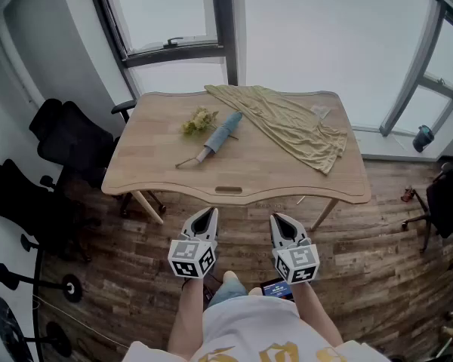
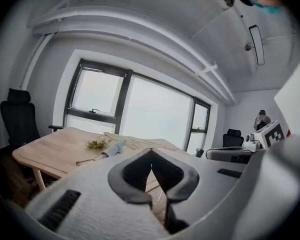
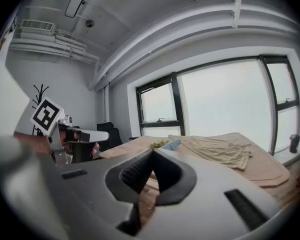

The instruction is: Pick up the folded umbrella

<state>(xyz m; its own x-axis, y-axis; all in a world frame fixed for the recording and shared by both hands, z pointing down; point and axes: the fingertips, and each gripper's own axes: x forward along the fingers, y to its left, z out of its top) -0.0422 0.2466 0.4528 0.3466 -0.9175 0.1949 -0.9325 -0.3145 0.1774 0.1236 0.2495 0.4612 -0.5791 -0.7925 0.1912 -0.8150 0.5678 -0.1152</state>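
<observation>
While the left tongs and right tongs hang clenched, empty, a glancing grab could roll the folded umbrella against the sprig beside it.

A yellowish cloth lies across the right half of the bench. A green sprig sits left of it. Black chairs stand nearby.

The folded umbrella is pale blue, the cloth olive-yellow, the table light wood.

folded umbrella partly hidden behind right gripper, chair cut off
</observation>
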